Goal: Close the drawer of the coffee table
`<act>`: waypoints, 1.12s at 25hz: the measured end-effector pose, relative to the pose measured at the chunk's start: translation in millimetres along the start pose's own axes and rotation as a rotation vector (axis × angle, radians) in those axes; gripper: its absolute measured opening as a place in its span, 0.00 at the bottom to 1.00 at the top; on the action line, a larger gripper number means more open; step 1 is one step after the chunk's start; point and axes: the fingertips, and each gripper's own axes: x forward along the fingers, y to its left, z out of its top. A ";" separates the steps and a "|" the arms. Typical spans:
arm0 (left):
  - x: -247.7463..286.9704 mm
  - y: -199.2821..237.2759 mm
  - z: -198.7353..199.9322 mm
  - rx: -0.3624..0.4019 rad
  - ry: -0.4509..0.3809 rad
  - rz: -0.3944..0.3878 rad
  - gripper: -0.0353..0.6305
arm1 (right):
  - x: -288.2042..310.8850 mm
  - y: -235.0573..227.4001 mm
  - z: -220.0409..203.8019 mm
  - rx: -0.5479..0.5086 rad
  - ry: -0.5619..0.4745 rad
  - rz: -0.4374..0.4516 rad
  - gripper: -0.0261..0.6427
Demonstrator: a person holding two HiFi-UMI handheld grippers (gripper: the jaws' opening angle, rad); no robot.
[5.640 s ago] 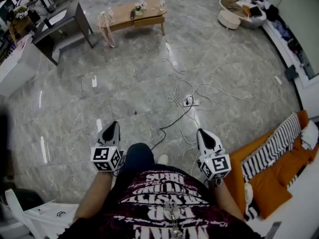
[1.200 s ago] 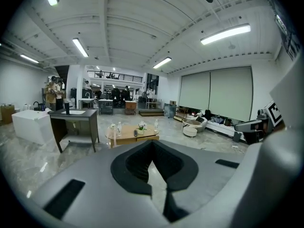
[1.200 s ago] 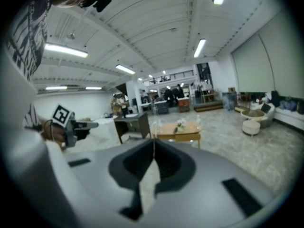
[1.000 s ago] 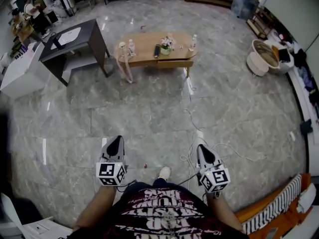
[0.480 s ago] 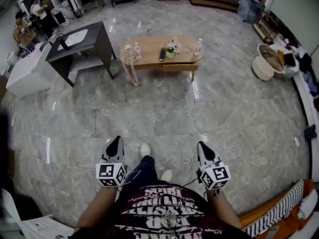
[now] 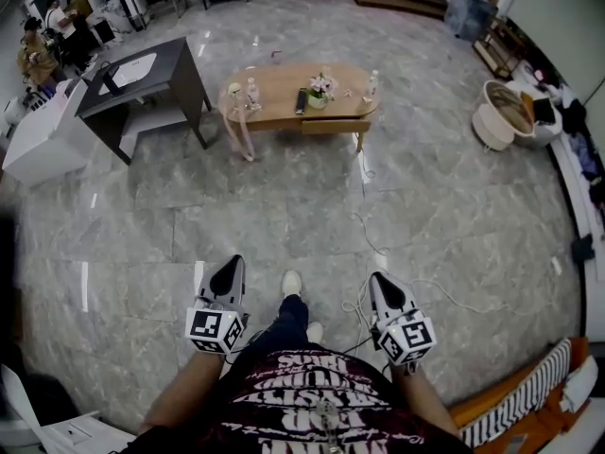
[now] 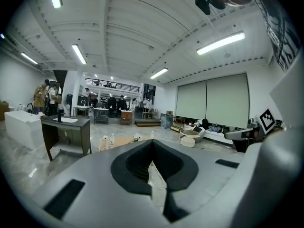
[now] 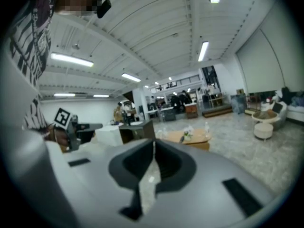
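The light wooden coffee table point(image 6: 284, 88) stands far ahead across the floor, with bottles, a remote and a small flower pot on top. Its drawer point(image 6: 336, 126) juts out a little from the front at the right end. My left gripper point(image 6: 230, 265) and right gripper point(image 6: 376, 279) are held low in front of me, both shut and empty, well short of the table. In the left gripper view the left gripper point(image 7: 152, 142) points toward the distant coffee table point(image 7: 121, 140). In the right gripper view the right gripper point(image 8: 153, 142) points at the coffee table point(image 8: 190, 137).
A dark desk point(image 6: 142, 74) and a white counter point(image 6: 38, 145) stand left of the table. A round white basket point(image 6: 501, 112) sits at the right. Cables point(image 6: 378, 253) trail over the marble floor ahead. An orange sofa's corner point(image 6: 529, 410) is at the lower right. People stand far left point(image 6: 38, 55).
The coffee table has come nearer and more to the middle of the head view than several seconds ago. A white shoe has stepped forward between the grippers. Both grippers stay shut.
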 end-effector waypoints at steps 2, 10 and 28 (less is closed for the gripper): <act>11.4 -0.6 1.5 -0.002 0.003 -0.014 0.09 | 2.2 -4.6 -1.7 0.006 0.006 -0.008 0.09; 47.3 0.7 -4.1 -0.012 0.037 -0.057 0.09 | 14.8 -13.1 -3.7 0.029 0.038 -0.025 0.09; 163.3 42.0 9.1 -0.021 0.067 -0.121 0.09 | 104.0 -51.3 33.9 0.007 0.054 -0.052 0.09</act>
